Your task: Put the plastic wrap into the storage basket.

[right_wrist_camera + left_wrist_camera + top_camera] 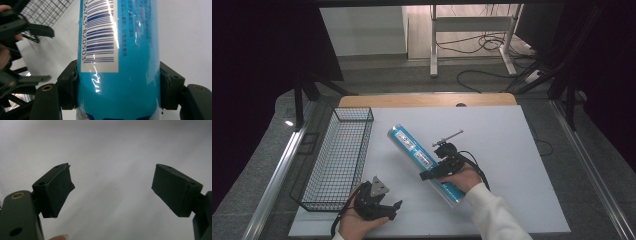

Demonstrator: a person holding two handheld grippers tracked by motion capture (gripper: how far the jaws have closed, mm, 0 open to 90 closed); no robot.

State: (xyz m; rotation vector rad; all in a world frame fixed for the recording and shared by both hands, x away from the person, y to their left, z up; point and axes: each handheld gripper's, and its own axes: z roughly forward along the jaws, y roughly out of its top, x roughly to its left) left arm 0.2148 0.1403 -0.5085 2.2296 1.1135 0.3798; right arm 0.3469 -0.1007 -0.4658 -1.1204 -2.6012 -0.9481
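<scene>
The long blue cylindrical tube with a white barcode label (117, 50) lay slantwise over the middle of the white table (512, 150), the right gripper (117, 86) pinching its near end, pads pressed on both sides. The left gripper (112, 190) stood spread and empty, nearer, just right of the black wire basket (337, 160). The tube's near tip was cut off in the right gripper view.

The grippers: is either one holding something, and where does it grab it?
The right gripper clamps the blue tube by its sides, near its lower end. The left gripper is open, holding nothing.
</scene>
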